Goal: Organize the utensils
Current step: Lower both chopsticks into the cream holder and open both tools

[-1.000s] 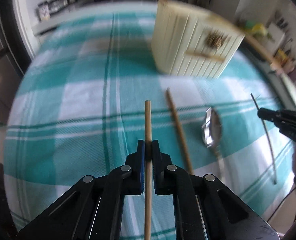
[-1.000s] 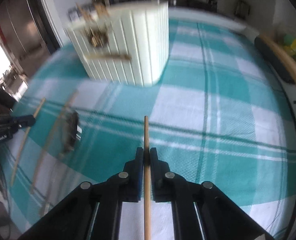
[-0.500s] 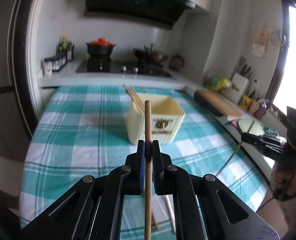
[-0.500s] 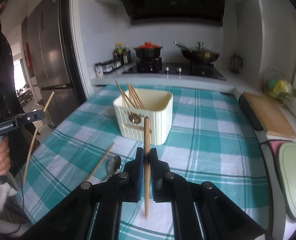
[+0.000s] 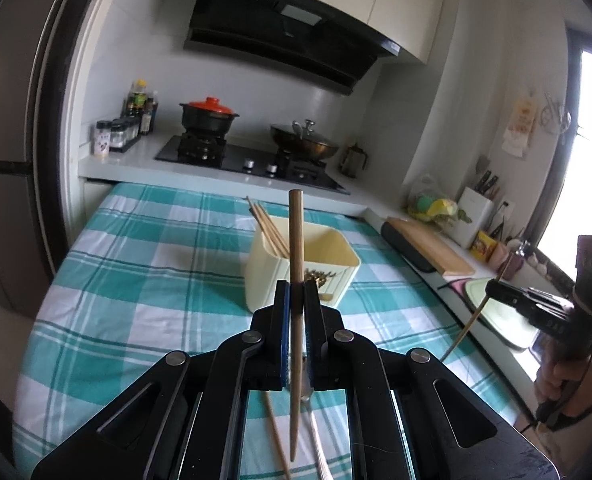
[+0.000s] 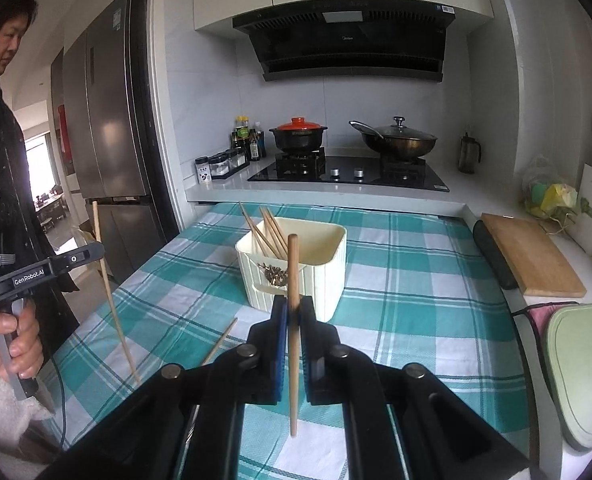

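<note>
Left gripper (image 5: 295, 296): clamped on a chopstick (image 5: 295, 264) when I checked, the stick nearly upright, thick end up, thin tip hanging down over the cloth.
Right gripper (image 6: 292, 310): likewise closed on its own chopstick (image 6: 292, 280), upright, thick end on top.
Loose pieces on the tablecloth (image 5: 136, 280): one more chopstick (image 5: 274, 424) and what I took for a spoon handle (image 5: 316, 444) lay just below my left fingers; the right view showed only that stray stick (image 6: 220, 340) beside the right gripper.
Holder (image 6: 296, 268): cream ribbed box, open top, straight ahead of both tools at mid-table, several chopsticks (image 6: 270, 232) already leaning in its near-left corner.
Key relation: both held sticks had their long axes vertical and lined up with the box mouth, which sat beyond and below them; neither tool looked clearly nearer, so either could go in first, I judged.
Next move, my guess: carry forward over the rim, lower tip-first, then release.
Far side: stove (image 6: 348, 172) with pots, well clear.
</note>
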Action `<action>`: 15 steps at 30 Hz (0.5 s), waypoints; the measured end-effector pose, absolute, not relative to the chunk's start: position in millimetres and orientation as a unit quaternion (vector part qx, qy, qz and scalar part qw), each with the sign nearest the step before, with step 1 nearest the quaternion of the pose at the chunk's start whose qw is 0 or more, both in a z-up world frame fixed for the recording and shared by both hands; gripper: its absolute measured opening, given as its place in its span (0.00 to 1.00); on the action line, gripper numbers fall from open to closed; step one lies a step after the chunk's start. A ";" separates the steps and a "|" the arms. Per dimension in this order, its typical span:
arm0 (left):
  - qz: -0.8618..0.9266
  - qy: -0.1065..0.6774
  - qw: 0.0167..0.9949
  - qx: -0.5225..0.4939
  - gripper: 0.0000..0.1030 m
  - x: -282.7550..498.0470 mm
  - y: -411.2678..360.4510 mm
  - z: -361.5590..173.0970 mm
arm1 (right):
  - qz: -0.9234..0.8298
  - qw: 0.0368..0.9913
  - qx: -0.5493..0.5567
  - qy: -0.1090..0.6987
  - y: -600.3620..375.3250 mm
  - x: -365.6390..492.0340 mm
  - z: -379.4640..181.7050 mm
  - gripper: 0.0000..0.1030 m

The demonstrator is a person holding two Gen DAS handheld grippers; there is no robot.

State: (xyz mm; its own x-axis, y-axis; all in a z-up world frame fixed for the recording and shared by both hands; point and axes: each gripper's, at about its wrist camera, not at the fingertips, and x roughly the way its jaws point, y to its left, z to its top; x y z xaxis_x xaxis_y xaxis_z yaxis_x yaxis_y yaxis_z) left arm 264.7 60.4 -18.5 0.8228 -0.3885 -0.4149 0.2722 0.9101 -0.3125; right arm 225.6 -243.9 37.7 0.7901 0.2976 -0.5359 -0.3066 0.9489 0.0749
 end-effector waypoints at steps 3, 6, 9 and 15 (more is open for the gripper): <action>-0.182 0.239 0.947 -0.116 0.05 269.0 56.7 -10.4 | 0.156 0.945 -0.013 0.286 -245.9 236.4 40.9 0.06; -0.188 0.226 0.950 -0.108 0.05 281.5 52.4 14.4 | 0.154 0.946 -0.019 0.284 -247.6 253.6 51.8 0.06; -0.194 0.202 0.954 -0.106 0.04 301.3 48.5 50.2 | 0.157 0.951 -0.020 0.265 -247.4 276.9 74.7 0.06; -0.172 0.155 0.967 -0.108 0.05 364.7 34.2 104.0 | 0.159 0.970 -0.001 0.184 -240.2 325.3 129.2 0.06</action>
